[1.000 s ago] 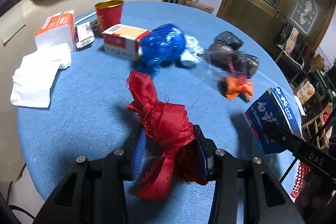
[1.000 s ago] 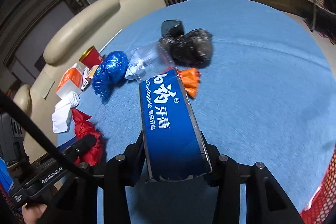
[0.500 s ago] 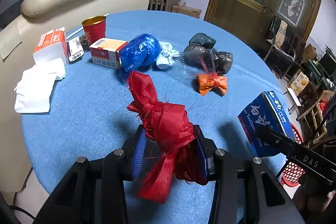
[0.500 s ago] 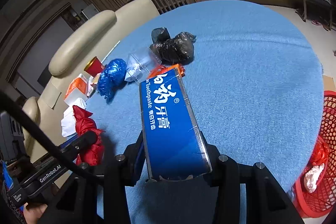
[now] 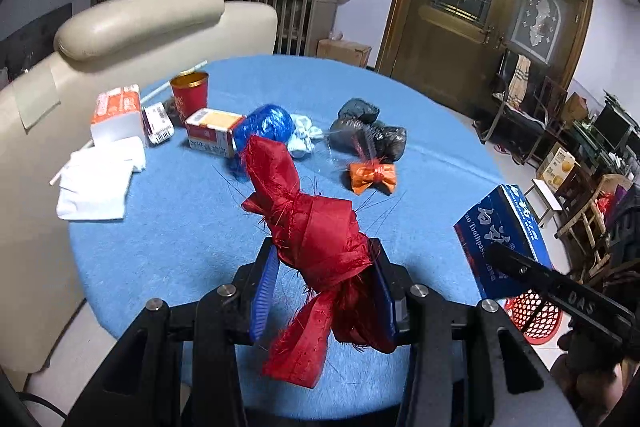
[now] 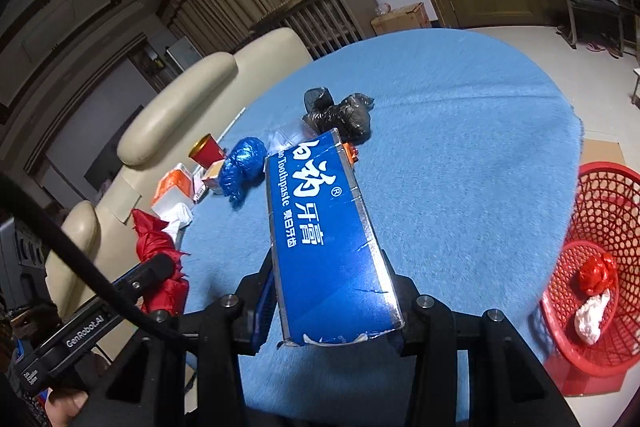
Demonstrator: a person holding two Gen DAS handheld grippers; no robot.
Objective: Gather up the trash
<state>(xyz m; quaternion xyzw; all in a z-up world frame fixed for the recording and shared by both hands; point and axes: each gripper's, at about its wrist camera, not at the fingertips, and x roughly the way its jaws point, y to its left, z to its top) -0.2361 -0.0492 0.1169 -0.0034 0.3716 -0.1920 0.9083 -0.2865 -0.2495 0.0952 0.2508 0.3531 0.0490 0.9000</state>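
Far left on blue round table point(image 5: 168, 227): white tissues point(image 5: 98, 183), orange-white pack point(image 5: 116, 113), red cup point(image 5: 190, 95), small carton point(image 5: 212, 133), blue bag point(image 5: 266, 127), then black bags point(image 5: 368, 135) and orange wrapper point(image 5: 372, 177). Near centre, left gripper point(image 5: 324, 291) clamped on red ribbon wad point(image 5: 312, 227), held above the tabletop. Right of it, right gripper point(image 6: 328, 303) clamped on blue toothpaste box point(image 6: 324, 235), also held above the table; far right, on the floor beside the table, red mesh basket point(image 6: 600, 267) holding red and white scraps.
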